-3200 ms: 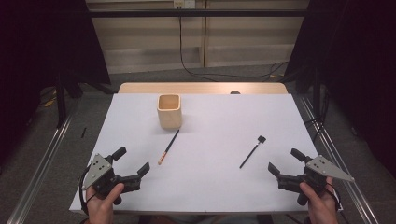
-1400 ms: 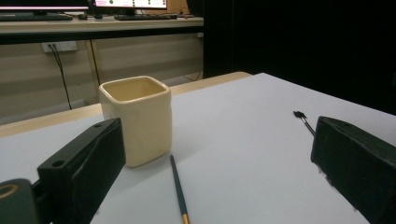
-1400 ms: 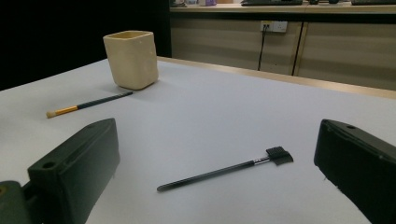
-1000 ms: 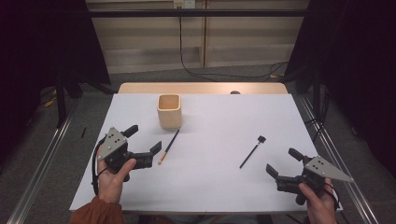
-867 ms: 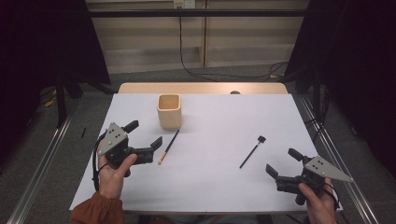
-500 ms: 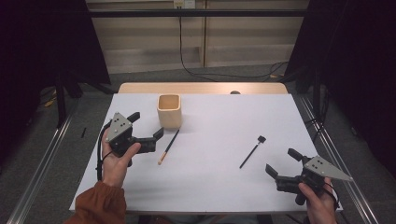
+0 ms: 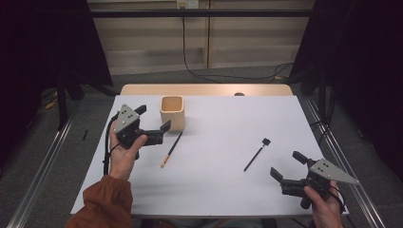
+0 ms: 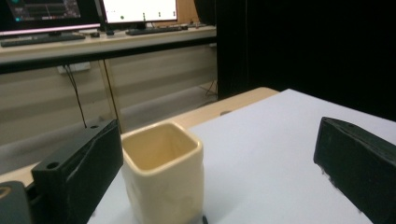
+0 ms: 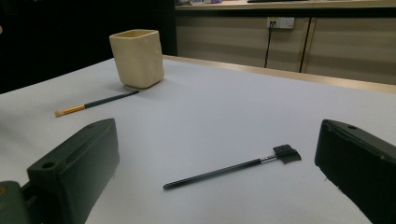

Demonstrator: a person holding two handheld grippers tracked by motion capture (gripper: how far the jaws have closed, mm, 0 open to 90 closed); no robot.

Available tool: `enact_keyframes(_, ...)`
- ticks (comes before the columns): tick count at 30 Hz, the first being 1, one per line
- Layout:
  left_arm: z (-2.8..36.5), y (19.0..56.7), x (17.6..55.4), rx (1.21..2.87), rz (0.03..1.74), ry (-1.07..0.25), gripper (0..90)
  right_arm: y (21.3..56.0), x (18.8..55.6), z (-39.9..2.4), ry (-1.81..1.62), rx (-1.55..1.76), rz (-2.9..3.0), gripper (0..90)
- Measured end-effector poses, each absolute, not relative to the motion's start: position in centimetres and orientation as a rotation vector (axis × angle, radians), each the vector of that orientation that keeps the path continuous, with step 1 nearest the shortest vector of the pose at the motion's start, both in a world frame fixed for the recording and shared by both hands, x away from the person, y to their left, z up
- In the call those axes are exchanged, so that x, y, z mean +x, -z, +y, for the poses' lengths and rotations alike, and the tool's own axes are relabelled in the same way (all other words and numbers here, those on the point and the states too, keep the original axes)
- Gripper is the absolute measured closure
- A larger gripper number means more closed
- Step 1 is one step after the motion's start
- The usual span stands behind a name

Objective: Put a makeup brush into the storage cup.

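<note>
One squarish cream cup (image 7: 172,112), upright

Cup (image 7: 172,113) sits at the table's (image 7: 228,199) far left; left gripper (image 7: 154,124) just beside it, nearly touching, hard to tell. Brush (image 7: 171,149) lies just before the cup. Comb wand (image 7: 256,154) lies right of centre, right gripper (image 7: 285,167) near it.

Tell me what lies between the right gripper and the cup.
In the high view, the right gripper and the cup have the black comb-tipped brush lying between them on the bare white table; the orange-tipped brush lies off to the left.
</note>
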State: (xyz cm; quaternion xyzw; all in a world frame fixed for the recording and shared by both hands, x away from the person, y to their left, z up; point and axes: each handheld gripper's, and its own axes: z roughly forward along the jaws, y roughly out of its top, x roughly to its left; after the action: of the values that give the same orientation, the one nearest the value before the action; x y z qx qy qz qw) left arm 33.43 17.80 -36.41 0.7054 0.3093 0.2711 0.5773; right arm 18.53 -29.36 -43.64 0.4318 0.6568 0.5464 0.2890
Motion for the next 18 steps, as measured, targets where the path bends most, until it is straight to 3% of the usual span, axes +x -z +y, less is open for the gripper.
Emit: enact_keyframes(18, 16.8, 34.6, 35.3, 1.725, 0.744, -0.609, 1.7, 43.6, 18.5, -29.4, -1.457, 1.15, 1.758, 0.0)
